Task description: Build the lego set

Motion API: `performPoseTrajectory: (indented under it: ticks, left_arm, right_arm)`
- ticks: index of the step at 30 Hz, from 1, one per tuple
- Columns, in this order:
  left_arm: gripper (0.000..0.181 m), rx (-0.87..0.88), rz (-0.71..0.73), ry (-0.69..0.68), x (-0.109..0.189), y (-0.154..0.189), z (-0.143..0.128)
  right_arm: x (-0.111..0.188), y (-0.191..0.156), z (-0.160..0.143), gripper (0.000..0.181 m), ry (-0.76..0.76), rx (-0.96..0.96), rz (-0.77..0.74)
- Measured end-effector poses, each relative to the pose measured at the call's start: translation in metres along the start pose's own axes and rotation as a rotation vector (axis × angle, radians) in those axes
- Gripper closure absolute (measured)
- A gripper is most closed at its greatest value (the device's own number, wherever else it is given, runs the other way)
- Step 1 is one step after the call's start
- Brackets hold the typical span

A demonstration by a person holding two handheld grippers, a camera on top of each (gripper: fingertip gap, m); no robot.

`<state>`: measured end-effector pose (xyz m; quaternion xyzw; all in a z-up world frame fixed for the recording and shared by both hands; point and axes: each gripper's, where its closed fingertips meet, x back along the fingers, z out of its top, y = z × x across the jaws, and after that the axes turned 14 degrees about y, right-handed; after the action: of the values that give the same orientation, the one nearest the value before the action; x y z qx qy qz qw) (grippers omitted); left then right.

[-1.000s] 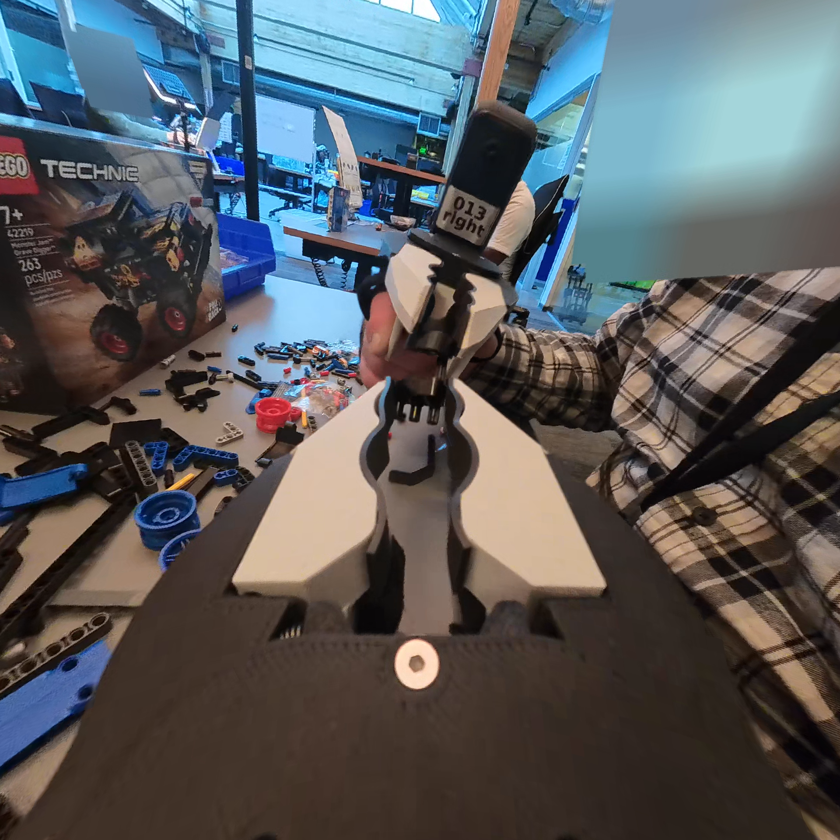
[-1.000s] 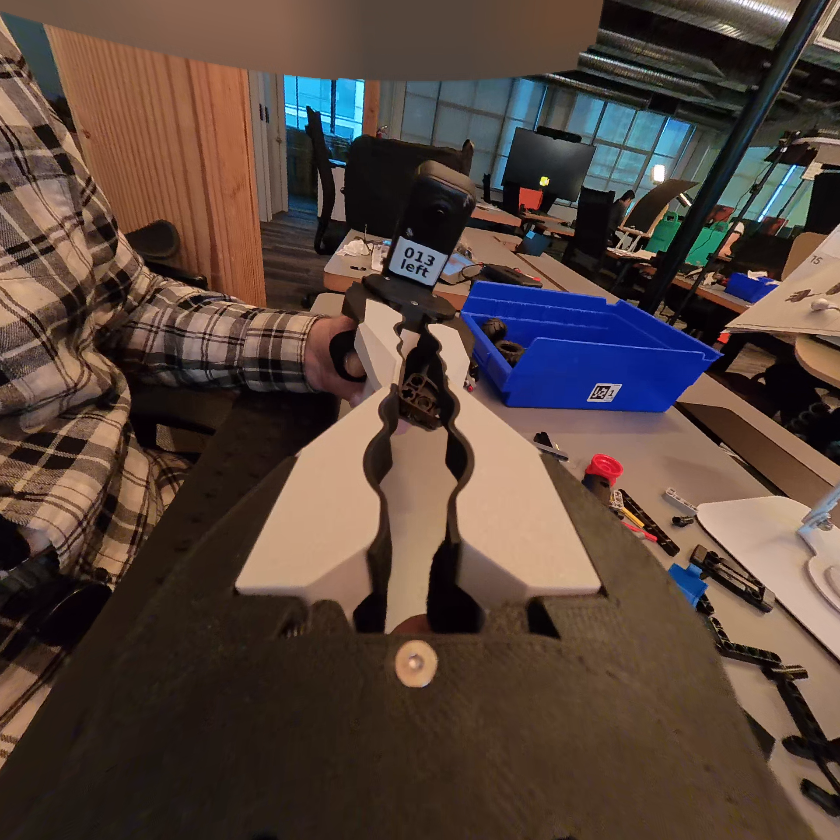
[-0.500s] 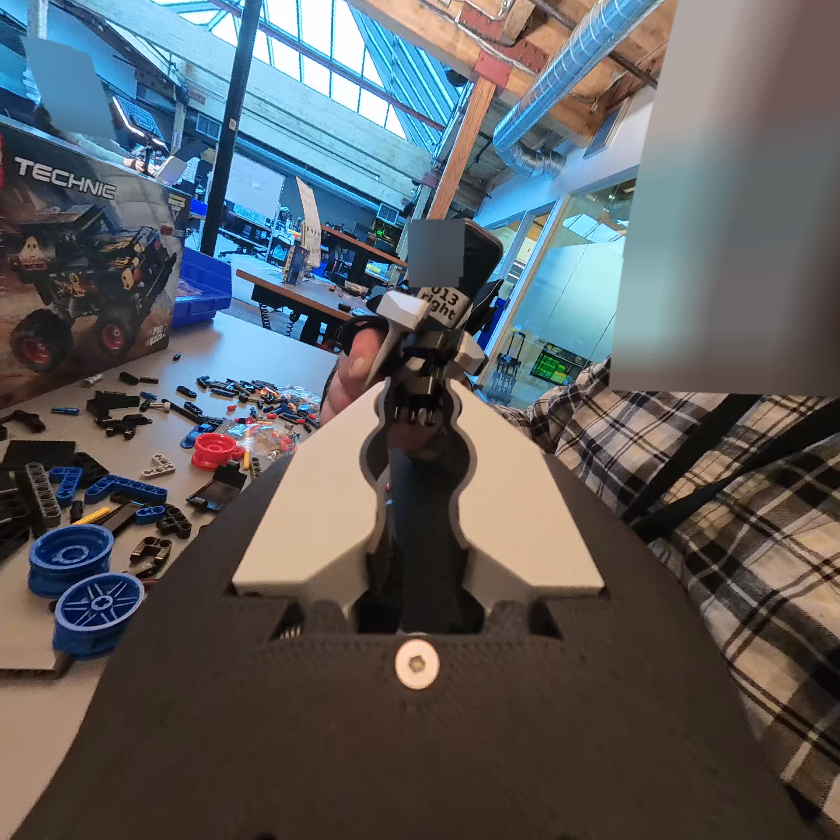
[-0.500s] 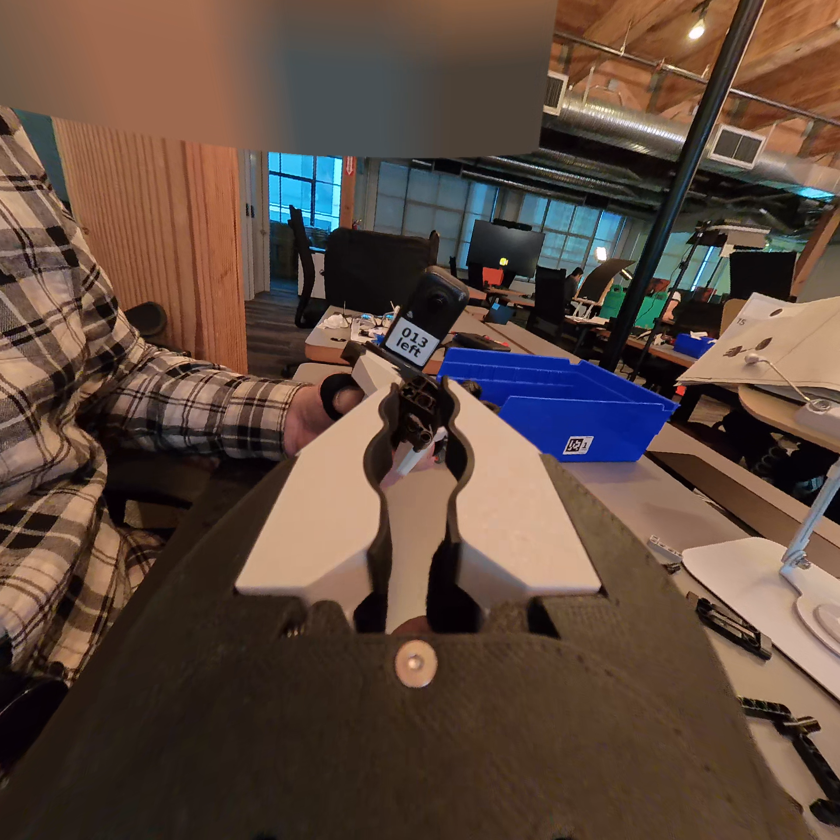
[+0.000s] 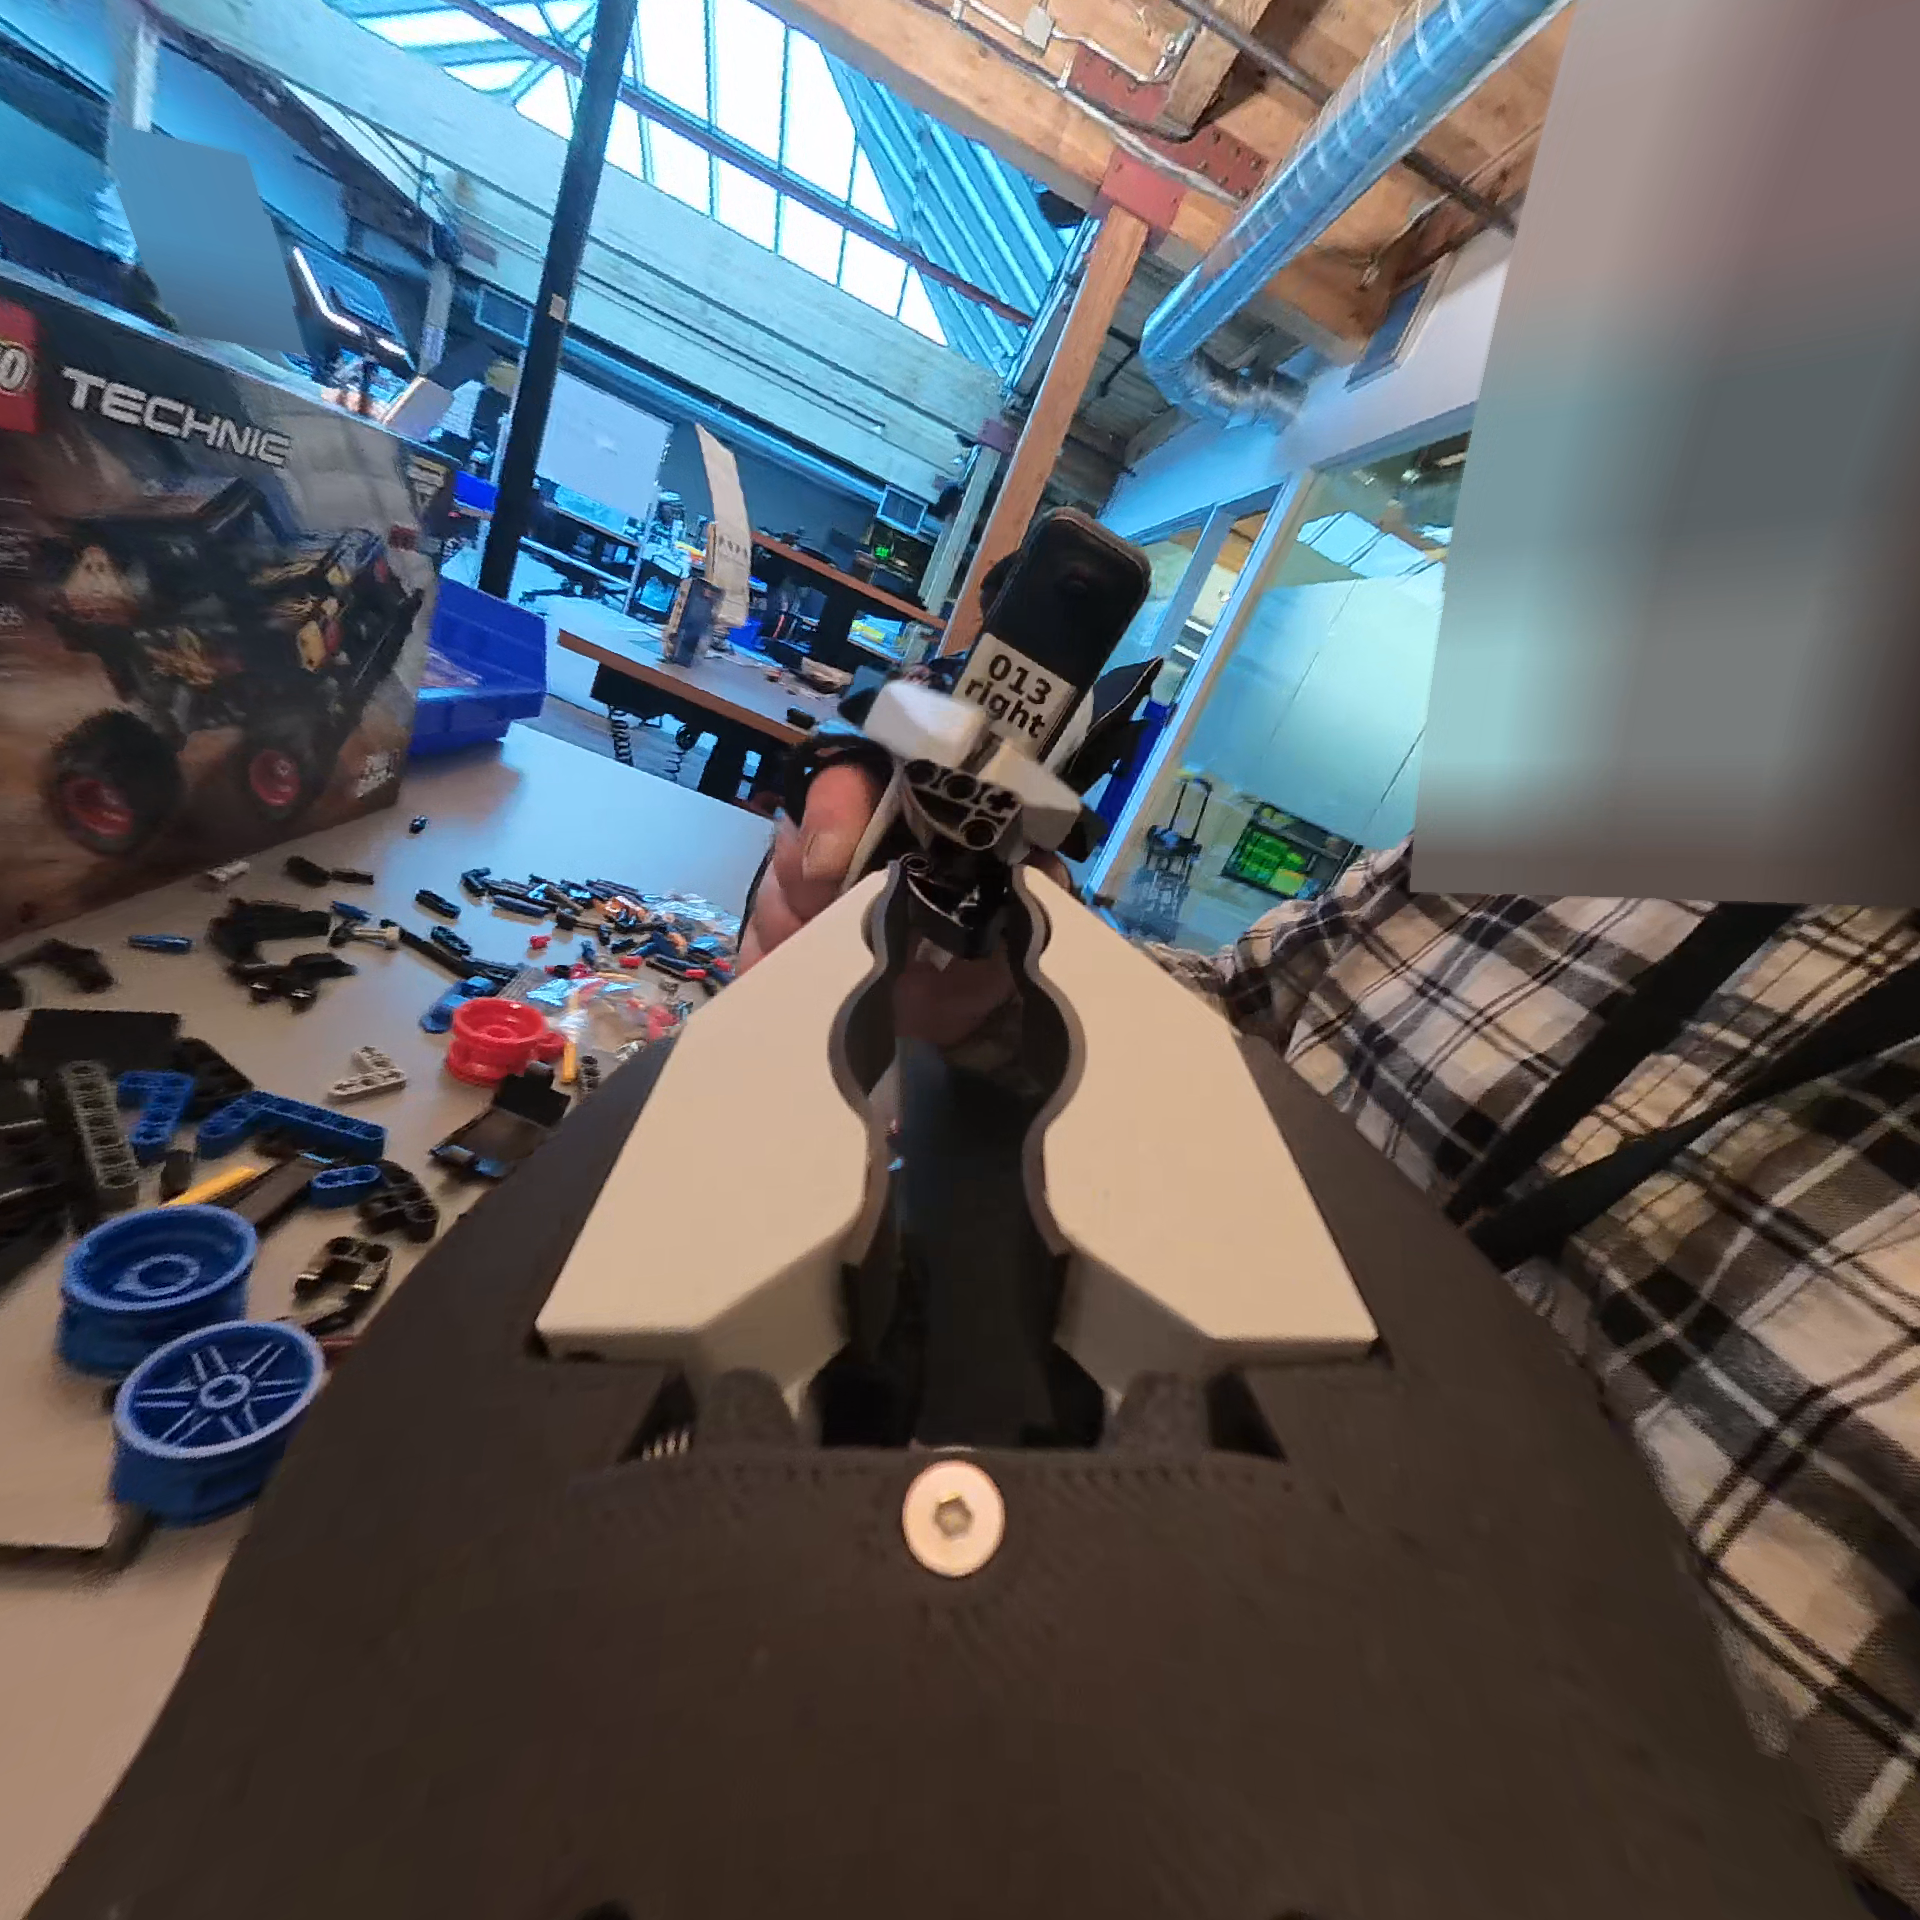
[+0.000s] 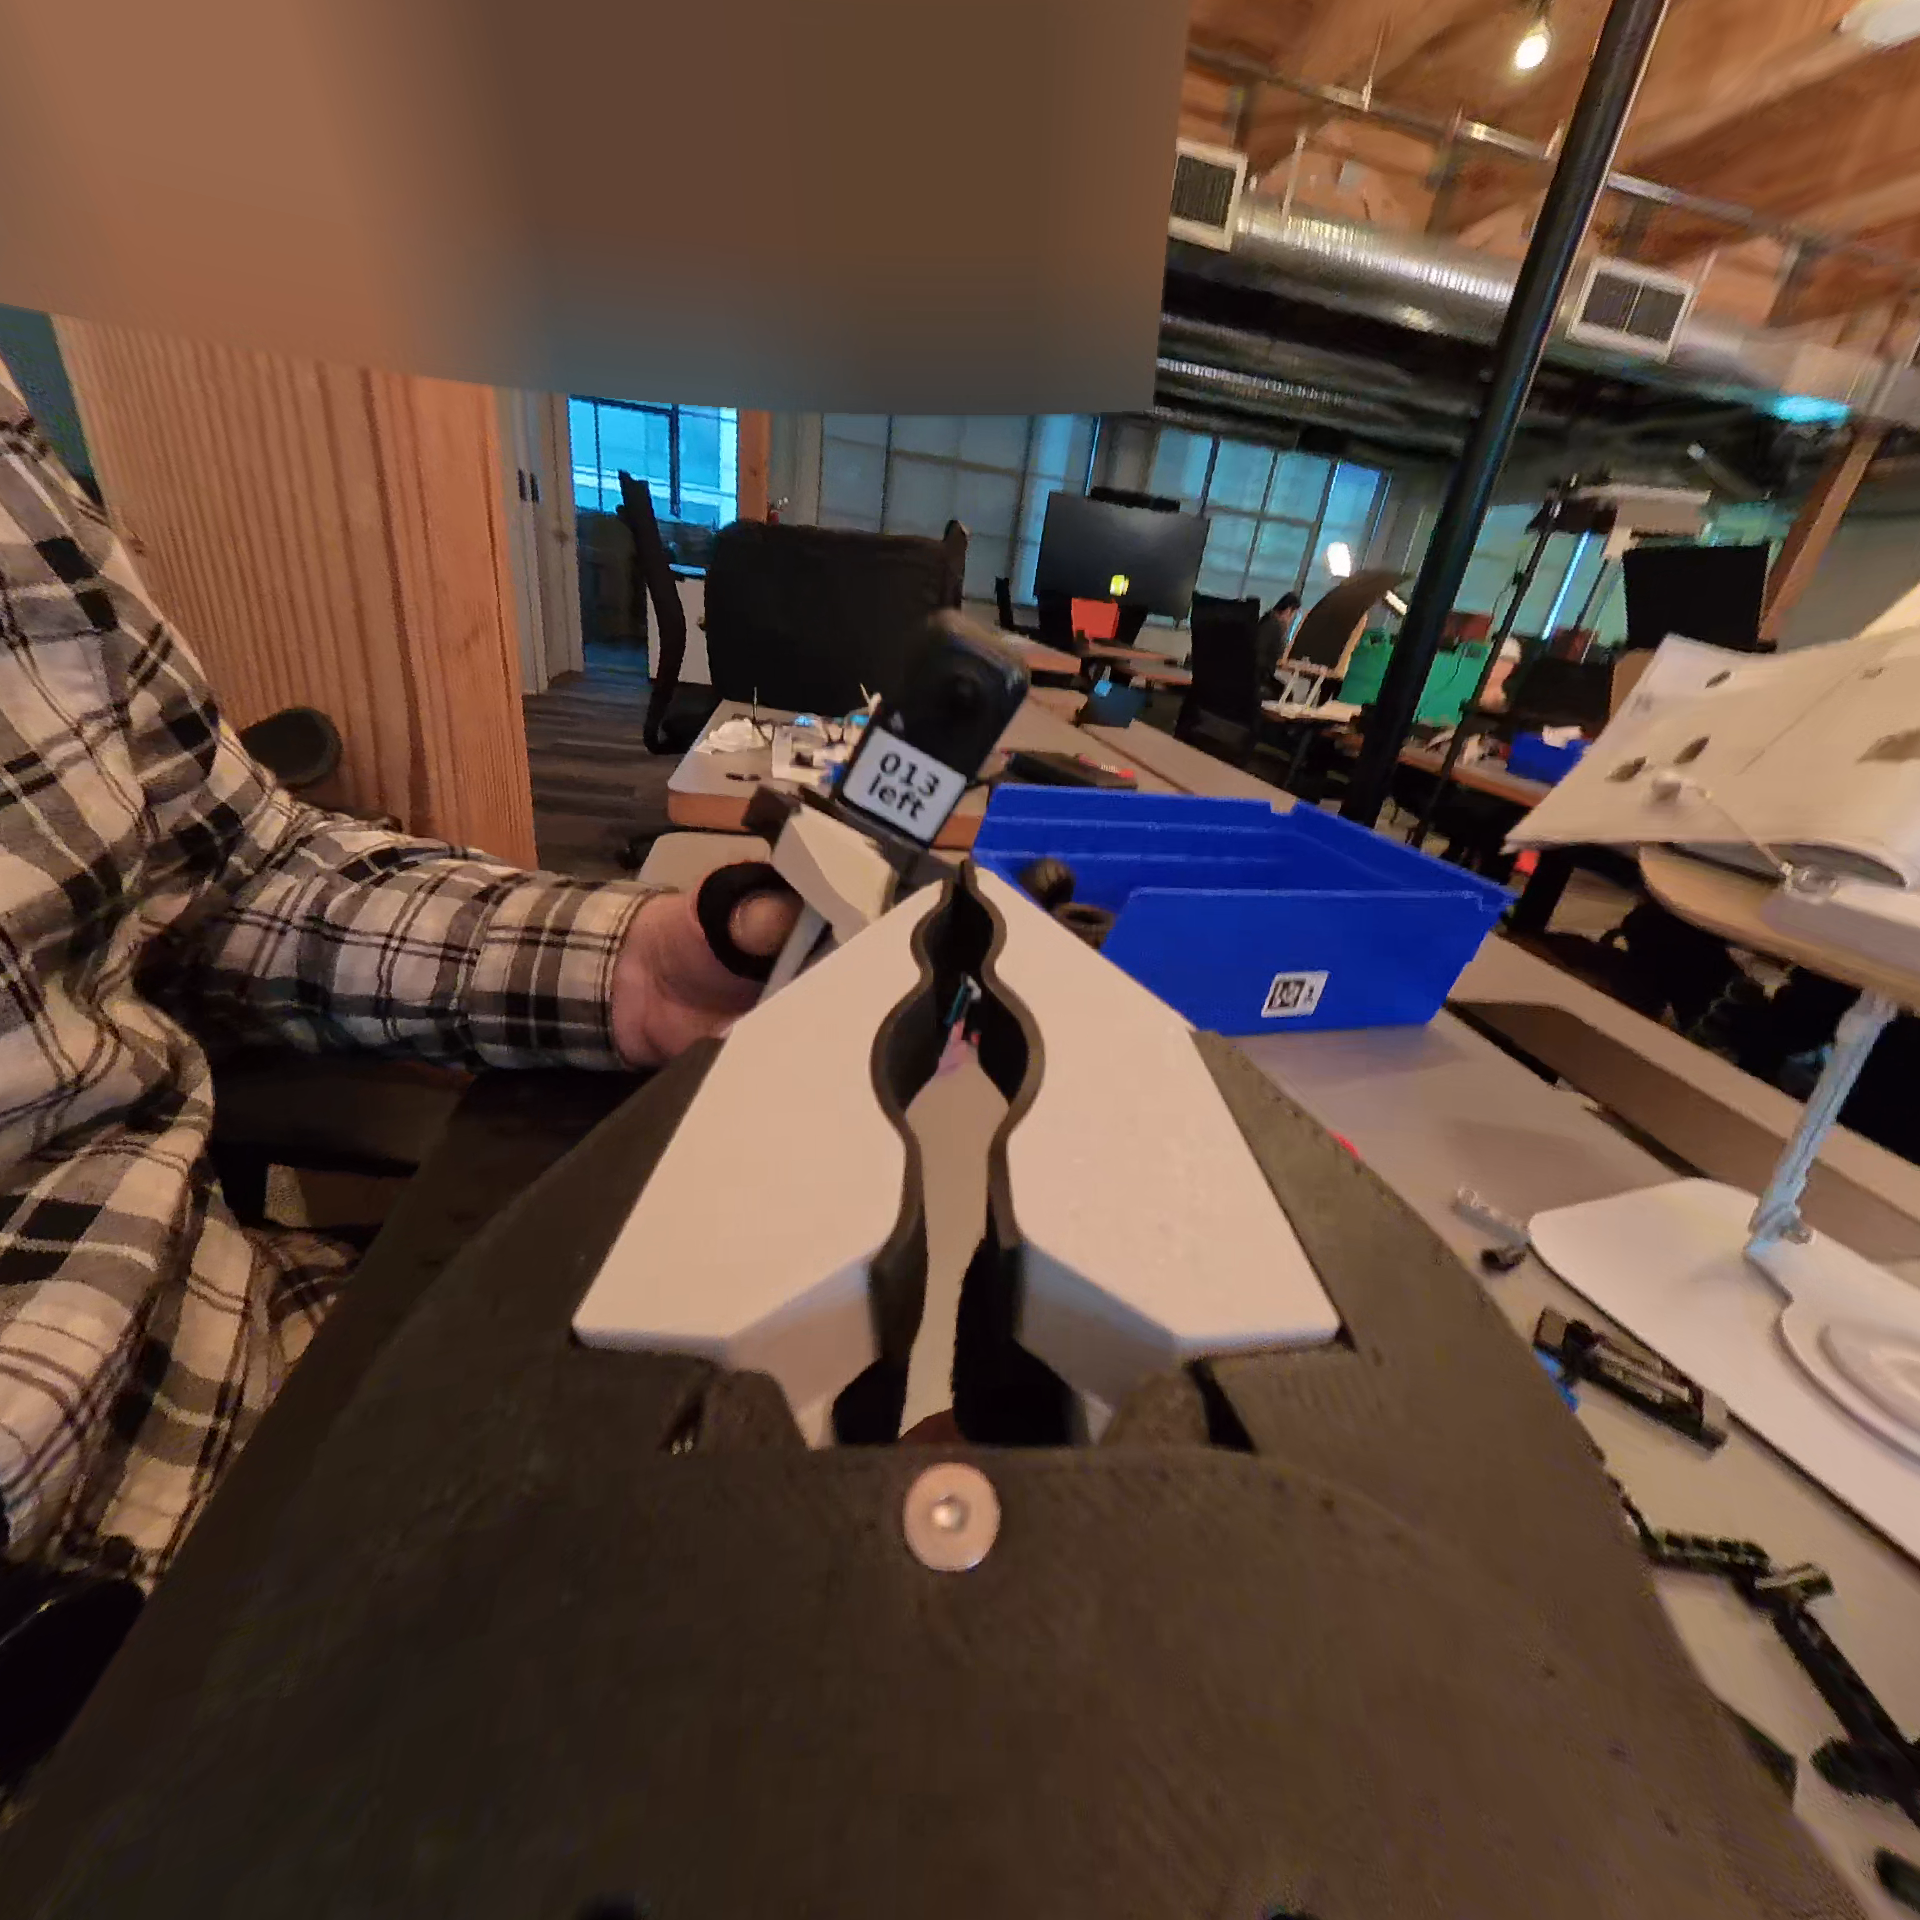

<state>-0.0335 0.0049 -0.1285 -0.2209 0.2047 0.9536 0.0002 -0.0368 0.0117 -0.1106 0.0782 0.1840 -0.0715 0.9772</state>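
My left gripper (image 5: 954, 902) is shut on a small black lego piece (image 5: 948, 914), held up in the air above the table. Facing it tip to tip, my right gripper (image 5: 971, 800) is shut on a dark grey lego beam with holes (image 5: 961, 805). The two pieces touch. In the right wrist view, my right gripper (image 6: 961, 894) has its jaws almost together; only a small teal and black bit (image 6: 962, 1003) shows between them. The left gripper (image 6: 836, 868) sits just behind, in a person's hand, mostly hidden.
Loose lego parts (image 5: 561, 914) lie on the grey table (image 5: 582, 800), with two blue wheels (image 5: 156, 1288), a red hub (image 5: 497, 1039) and the set's box (image 5: 197, 644). A blue bin (image 6: 1247, 914) and a booklet on a white stand (image 6: 1683, 1278) are to the right. Less than 4 cm separates the two grippers' tips.
Both grippers have risen and tilted up from the table. The right gripper has turned its grey piece so that the holes face the left gripper, and the two pieces have stayed close together.
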Motion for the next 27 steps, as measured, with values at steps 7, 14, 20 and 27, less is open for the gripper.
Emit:
performPoseTrajectory:
  ticks: [7, 14, 20, 27]
  left_arm:
    - [0.165, -0.128, 0.054, -0.142, 0.005, -0.009, -0.015]
    - [0.165, -0.203, 0.078, -0.211, 0.002, -0.01, -0.023]
    - [0.165, -0.023, 0.025, -0.117, 0.005, -0.005, -0.011]
    - [0.165, 0.043, -0.009, -0.122, 0.004, -0.002, -0.014]
  right_arm:
    - [0.007, 0.006, 0.001, 0.174, -0.117, 0.036, 0.018]
    - [0.003, -0.008, -0.014, 0.162, -0.336, 0.284, 0.096]
    - [0.003, -0.022, -0.021, 0.145, -0.405, 0.38, 0.235]
    - [0.009, -0.016, -0.032, 0.146, -0.567, 0.556, 0.305]
